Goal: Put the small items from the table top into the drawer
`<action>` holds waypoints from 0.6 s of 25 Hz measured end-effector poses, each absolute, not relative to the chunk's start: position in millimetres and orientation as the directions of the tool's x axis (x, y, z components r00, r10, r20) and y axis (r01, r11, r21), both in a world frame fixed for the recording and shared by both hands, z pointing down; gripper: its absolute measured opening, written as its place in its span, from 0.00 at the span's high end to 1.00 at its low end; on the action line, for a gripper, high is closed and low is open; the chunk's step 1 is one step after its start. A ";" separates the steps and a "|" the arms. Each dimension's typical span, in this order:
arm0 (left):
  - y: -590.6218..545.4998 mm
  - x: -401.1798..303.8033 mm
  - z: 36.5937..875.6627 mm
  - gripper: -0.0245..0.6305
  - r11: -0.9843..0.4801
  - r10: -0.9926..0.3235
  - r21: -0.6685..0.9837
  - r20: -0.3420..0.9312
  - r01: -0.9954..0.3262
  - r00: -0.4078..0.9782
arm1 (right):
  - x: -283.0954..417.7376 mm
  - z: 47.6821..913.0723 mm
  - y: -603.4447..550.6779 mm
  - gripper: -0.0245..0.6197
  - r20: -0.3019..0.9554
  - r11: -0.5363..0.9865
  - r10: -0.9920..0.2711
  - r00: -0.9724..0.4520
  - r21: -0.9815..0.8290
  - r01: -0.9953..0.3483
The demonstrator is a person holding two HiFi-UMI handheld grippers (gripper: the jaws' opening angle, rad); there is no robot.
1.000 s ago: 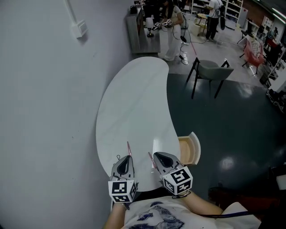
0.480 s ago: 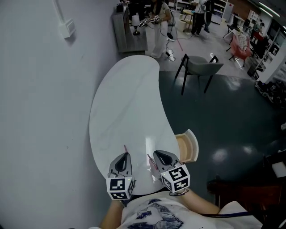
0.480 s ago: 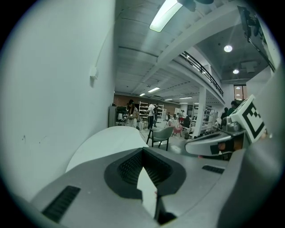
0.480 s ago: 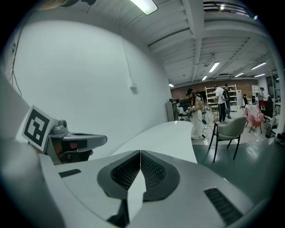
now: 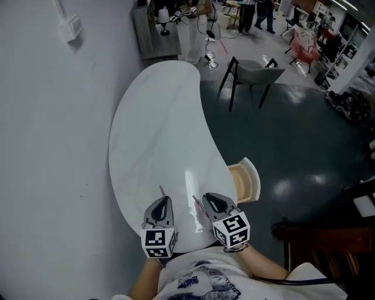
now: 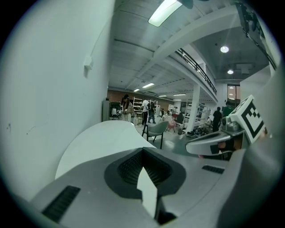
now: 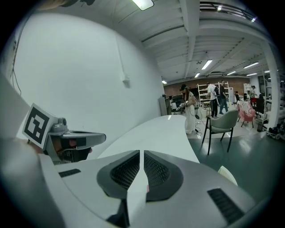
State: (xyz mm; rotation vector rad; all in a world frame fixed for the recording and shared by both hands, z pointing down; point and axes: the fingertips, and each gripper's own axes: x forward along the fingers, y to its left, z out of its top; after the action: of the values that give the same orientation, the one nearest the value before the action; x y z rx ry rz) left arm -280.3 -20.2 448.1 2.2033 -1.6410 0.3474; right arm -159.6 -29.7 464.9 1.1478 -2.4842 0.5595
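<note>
Left hand-held gripper (image 5: 162,196), right hand-held gripper (image 5: 200,205) sank lower.

Cool, dim-toned indoor light from ceiling strips (image 6: 164,11); glare streak on table (image 5: 190,180) near its right edge, sheen spots on floor (image 5: 282,188); gripper views fisheye, black corners

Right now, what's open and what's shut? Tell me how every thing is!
left gripper: shut, jaws together, holding nothing.
right gripper: shut, jaws together, holding nothing.
drawer: open, pulled out from the table's right side; I can't tell what's inside.
table: white top, no small items showing on it.
chair: upright on the floor, nobody sitting on it.
</note>
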 end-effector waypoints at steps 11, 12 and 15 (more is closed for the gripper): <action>-20.0 -276.6 484.9 0.93 -0.259 -0.836 0.174 0.452 -0.950 0.310 | -173.1 522.2 -22.2 0.74 0.559 0.613 -0.546 -0.624 -0.240 -0.752; -19.3 -276.9 487.3 0.93 -0.257 -0.834 0.175 0.456 -0.951 0.309 | -171.8 527.4 -22.2 0.72 0.567 0.609 -0.545 -0.618 -0.238 -0.756; -17.2 -277.2 492.5 0.93 -0.254 -0.828 0.176 0.468 -0.951 0.308 | -167.7 545.1 -21.6 0.65 0.595 0.612 -0.538 -0.597 -0.211 -0.762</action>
State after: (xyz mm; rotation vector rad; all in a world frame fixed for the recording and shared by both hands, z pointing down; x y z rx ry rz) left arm -277.2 -17.2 492.5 2.1585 -1.5820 0.3919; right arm -167.7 -21.6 545.1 1.0270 -2.3582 0.6246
